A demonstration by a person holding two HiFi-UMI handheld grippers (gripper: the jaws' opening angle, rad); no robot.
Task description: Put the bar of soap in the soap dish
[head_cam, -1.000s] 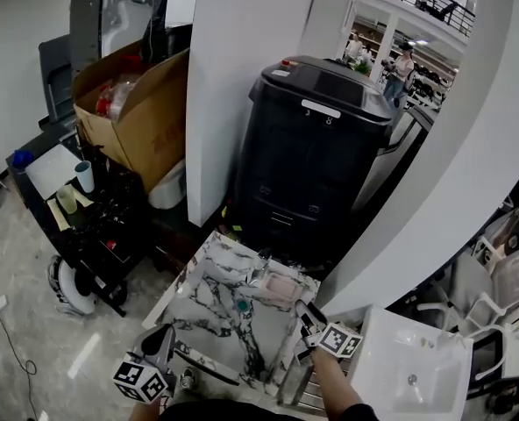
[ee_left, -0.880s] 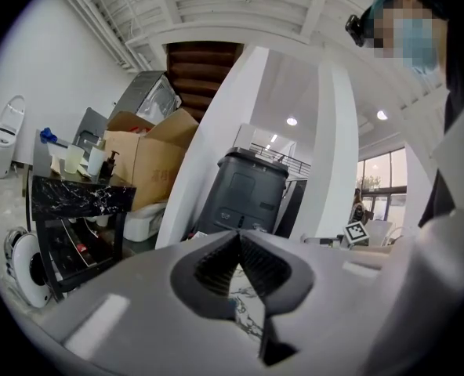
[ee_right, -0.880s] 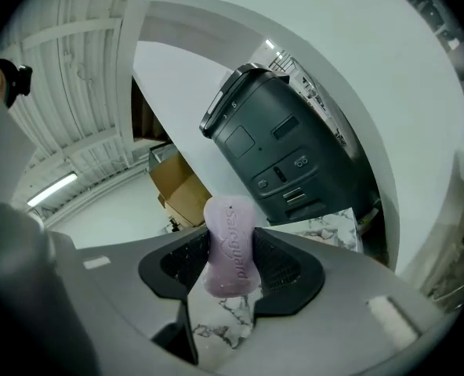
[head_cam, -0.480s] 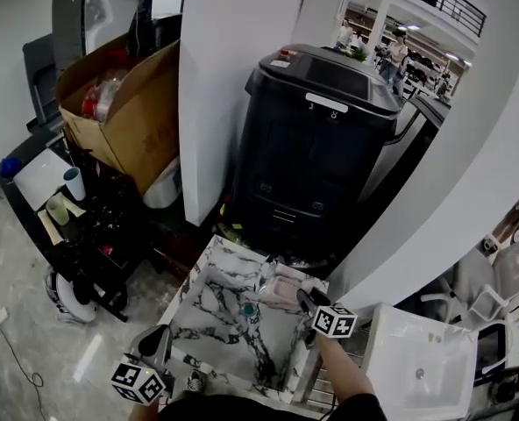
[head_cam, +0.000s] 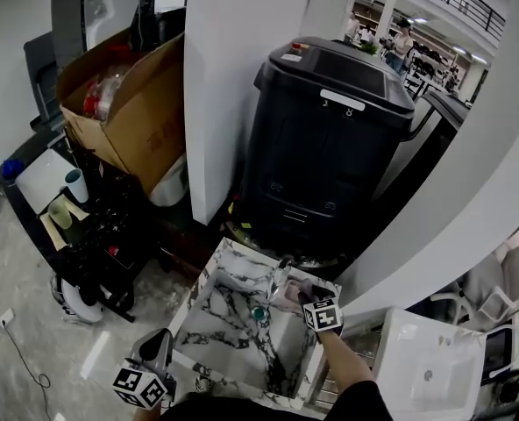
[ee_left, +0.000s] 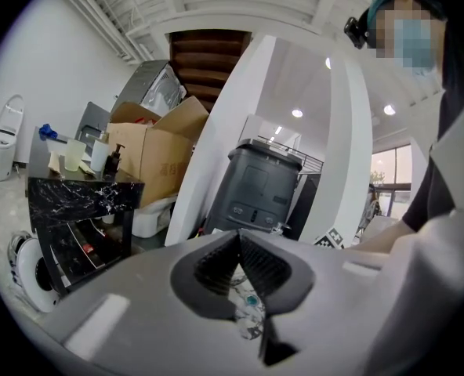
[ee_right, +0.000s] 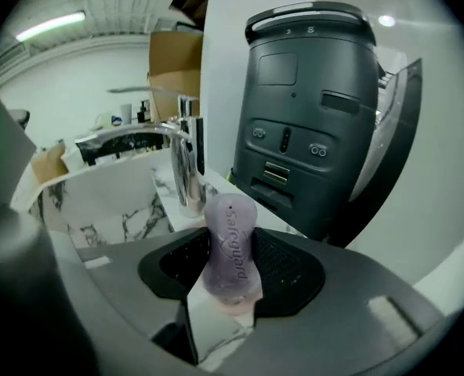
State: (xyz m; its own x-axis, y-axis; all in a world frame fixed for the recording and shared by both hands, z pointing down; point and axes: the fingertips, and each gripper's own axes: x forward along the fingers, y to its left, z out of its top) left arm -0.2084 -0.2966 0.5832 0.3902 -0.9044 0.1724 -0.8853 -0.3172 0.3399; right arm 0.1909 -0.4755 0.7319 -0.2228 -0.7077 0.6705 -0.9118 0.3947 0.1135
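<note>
Right gripper view: the right claw (ee_right: 233, 266) clamps a lilac Safeguard soap bar (ee_right: 232, 241) upright above the marble counter (ee_right: 163, 202), with the chrome faucet (ee_right: 186, 167) at 11 o'clock of it. Head view: that claw sits at the marble sink's (head_cam: 238, 327) 2 o'clock corner. The left claw (head_cam: 160, 346) is at 7 o'clock, jaws pressed together, empty.

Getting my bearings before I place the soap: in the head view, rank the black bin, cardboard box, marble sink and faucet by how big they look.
1. bin, clearly the largest.
2-3. box and sink look about alike. The sink is nearer, so I won't rank them.
4. faucet, the smallest.
</note>
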